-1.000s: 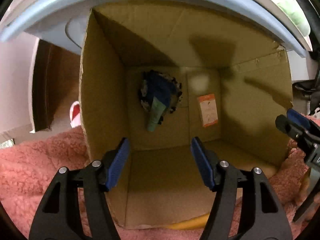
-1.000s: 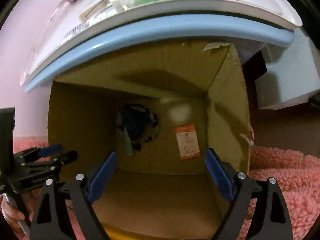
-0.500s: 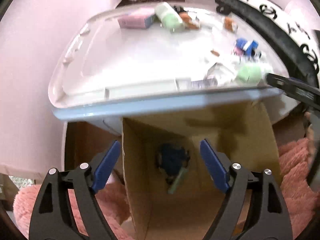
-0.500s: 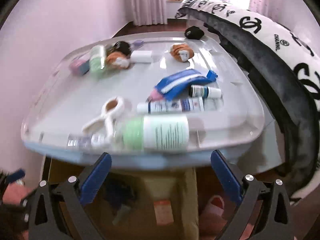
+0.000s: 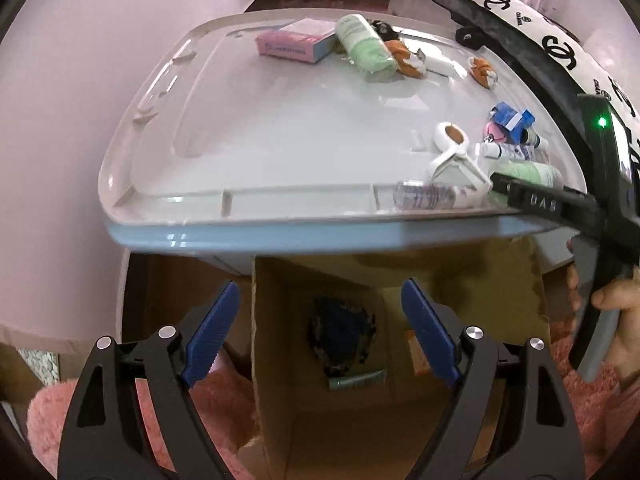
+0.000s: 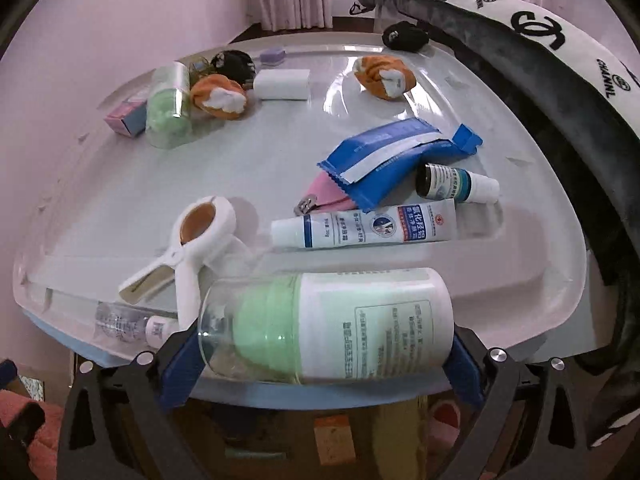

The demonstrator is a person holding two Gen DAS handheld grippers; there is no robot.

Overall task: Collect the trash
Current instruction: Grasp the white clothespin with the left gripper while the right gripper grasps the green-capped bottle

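Now | left gripper (image 5: 320, 332) open over box (image 5: 460, 280) (trash inside); right gripper (image 6: 320, 354) open

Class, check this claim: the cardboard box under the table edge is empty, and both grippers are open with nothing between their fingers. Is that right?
Not quite. The cardboard box is not empty: the left wrist view shows a dark blue bundle and a small green tube at its bottom. The rest stands: the left gripper and right gripper are open, holding nothing.

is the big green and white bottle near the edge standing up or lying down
Lying down. The bottle rests on its side on the lid, its clear cap pointing left.
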